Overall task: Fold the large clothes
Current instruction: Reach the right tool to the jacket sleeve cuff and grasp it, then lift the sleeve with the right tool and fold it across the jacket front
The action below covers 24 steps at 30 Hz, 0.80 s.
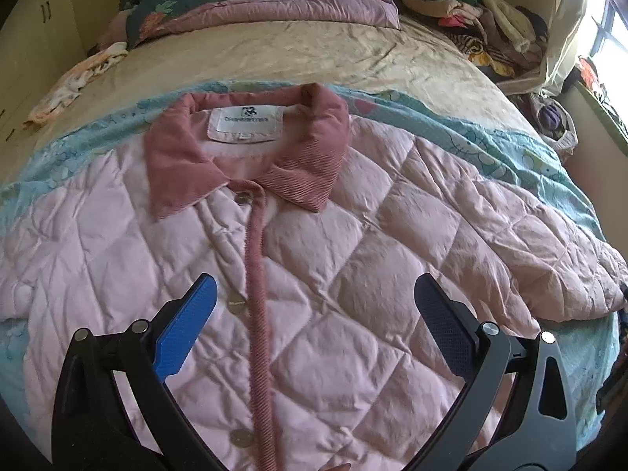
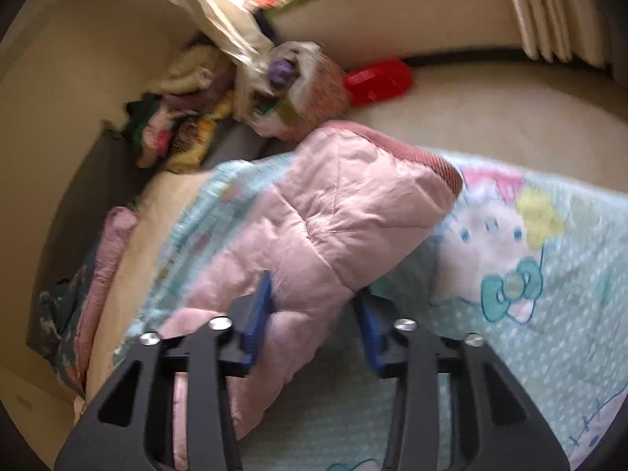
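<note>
The sleeve (image 2: 333, 227) of the quilted jacket (image 1: 353, 274) is gripped by the right tongs (image 2: 314, 314); the left tongs (image 1: 314, 325) are held open above. Next, the sleeve should be folded inward across the chest.

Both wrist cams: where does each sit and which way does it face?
Left wrist: on the left claw, above the jacket front, facing up the button placket toward the collar and bed head; its open fingers show, holding nothing.
Right wrist: on the right claw, low at the bed edge, facing along the sleeve toward its cuff, floor beyond; its fingers flank the sleeve, though whether they pinch it is unclear.
Shared: the pink quilted jacket, the blue cartoon sheet, the clothes pile.
</note>
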Available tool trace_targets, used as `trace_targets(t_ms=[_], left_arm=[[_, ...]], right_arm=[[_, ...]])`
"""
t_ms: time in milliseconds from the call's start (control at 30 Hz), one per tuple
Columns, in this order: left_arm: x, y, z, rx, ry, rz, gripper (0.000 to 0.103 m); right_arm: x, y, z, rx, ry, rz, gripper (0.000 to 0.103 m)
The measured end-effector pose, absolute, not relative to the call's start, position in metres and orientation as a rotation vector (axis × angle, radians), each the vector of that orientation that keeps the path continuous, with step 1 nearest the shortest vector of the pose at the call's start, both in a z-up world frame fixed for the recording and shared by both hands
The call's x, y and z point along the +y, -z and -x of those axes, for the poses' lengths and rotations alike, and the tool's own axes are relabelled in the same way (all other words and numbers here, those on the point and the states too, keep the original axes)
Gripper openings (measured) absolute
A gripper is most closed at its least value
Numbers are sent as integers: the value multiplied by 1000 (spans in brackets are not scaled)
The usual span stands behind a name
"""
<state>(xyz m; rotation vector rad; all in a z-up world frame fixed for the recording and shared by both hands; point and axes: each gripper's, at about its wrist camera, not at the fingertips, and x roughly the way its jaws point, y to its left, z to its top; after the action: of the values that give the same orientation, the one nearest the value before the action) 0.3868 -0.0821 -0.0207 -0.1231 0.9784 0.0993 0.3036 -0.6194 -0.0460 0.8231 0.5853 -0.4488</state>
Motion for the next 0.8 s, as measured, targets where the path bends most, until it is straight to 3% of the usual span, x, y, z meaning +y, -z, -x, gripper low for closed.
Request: trace_targets(t_ms=[467,800], left_arm=[[-47,-52,-364,877,-23,171,95],[-12,-97,-351,800,1,237,95]], right_arm=[[-514,-90,-289,418,211,-454,24],[-438,-152,-291,372,62,-320,24]])
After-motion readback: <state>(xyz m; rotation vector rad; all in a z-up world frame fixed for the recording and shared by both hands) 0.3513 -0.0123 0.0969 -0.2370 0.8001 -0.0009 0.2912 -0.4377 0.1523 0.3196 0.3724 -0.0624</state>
